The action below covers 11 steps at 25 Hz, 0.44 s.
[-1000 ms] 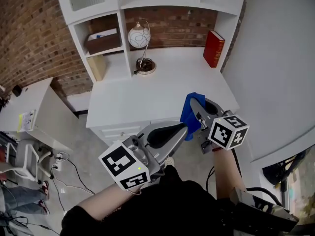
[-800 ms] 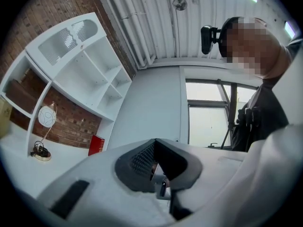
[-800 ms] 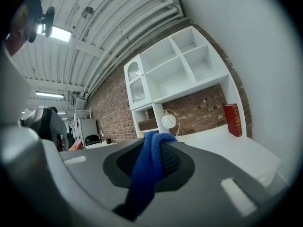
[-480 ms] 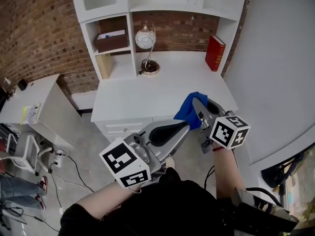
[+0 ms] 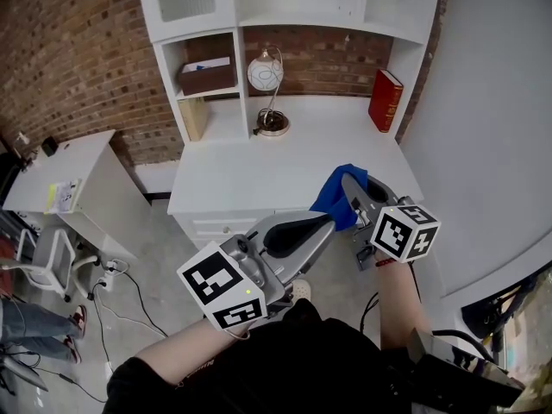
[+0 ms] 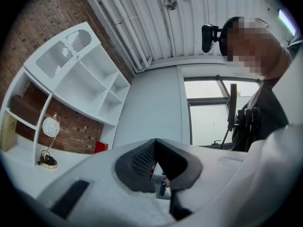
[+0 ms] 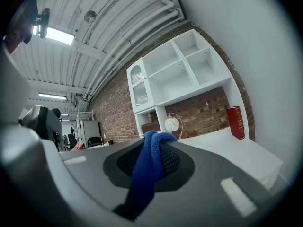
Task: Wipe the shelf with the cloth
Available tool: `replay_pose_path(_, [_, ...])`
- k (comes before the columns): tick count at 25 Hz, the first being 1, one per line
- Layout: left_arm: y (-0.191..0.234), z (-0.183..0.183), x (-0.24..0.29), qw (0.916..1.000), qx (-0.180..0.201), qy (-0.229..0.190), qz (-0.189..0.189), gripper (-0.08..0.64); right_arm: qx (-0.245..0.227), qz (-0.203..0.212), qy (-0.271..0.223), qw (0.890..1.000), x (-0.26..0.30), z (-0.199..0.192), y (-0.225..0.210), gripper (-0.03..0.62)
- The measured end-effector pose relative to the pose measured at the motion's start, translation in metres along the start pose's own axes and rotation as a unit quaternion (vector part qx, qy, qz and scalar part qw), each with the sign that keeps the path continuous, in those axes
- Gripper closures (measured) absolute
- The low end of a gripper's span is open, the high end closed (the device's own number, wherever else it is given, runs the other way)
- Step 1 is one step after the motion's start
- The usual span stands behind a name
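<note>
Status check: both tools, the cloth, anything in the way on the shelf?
Left tool shut, empty. Right tool shut on blue cloth, near shelf front edge. Lamp and red book stand at the back.

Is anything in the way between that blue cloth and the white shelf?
Nothing visible. The cloth, clamped in the right gripper, faces the shelf's bare front; the lamp and book stand farther back.

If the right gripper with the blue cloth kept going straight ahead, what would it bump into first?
Probably the round white globe lamp on the white desk shelf, almost dead ahead of the right hand-held gripper and its blue cloth. Depth is unclear.
</note>
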<state>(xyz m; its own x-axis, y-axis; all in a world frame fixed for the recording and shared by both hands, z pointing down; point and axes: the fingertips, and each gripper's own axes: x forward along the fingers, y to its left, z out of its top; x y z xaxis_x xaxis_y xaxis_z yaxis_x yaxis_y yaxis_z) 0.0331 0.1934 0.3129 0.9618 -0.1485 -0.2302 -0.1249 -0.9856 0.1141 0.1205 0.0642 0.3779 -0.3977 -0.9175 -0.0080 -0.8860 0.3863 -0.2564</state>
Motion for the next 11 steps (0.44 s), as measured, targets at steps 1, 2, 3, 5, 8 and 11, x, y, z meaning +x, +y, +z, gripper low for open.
replay_pose_path(1, [0.0002, 0.0004, -0.0001, 1.0000, 0.001, -0.001, 0.001, 0.561, 0.000, 0.000, 0.001, 1.000, 0.0002, -0.0004, -0.0003, 0.549])
replay_pose_path(2, [0.0005, 0.0006, -0.0004, 1.0000, 0.001, -0.002, 0.003, 0.561, -0.001, 0.000, 0.001, 1.000, 0.0002, -0.0007, -0.0007, 0.548])
replay_pose_path(3, [0.0009, 0.0005, -0.0007, 1.0000, 0.001, -0.002, 0.004, 0.561, -0.002, -0.001, 0.001, 1.000, 0.0001, -0.0010, -0.0011, 0.548])
replay_pose_path(5, [0.0025, -0.0003, -0.0006, 1.0000, 0.001, -0.003, 0.005, 0.561, -0.005, -0.003, -0.001, 1.000, 0.0006, -0.0011, -0.0021, 0.549])
replay_pose_path(8, [0.0046, -0.0014, 0.0013, 1.0000, 0.001, -0.001, 0.003, 0.561, -0.003, -0.004, -0.001, 1.000, 0.0019, -0.0021, -0.0041, 0.548])
replay_pose_path(11, [0.0059, -0.0021, 0.0037, 1.0000, 0.001, 0.000, 0.000, 0.561, 0.003, -0.007, -0.001, 1.000, 0.0025, -0.0034, -0.0075, 0.549])
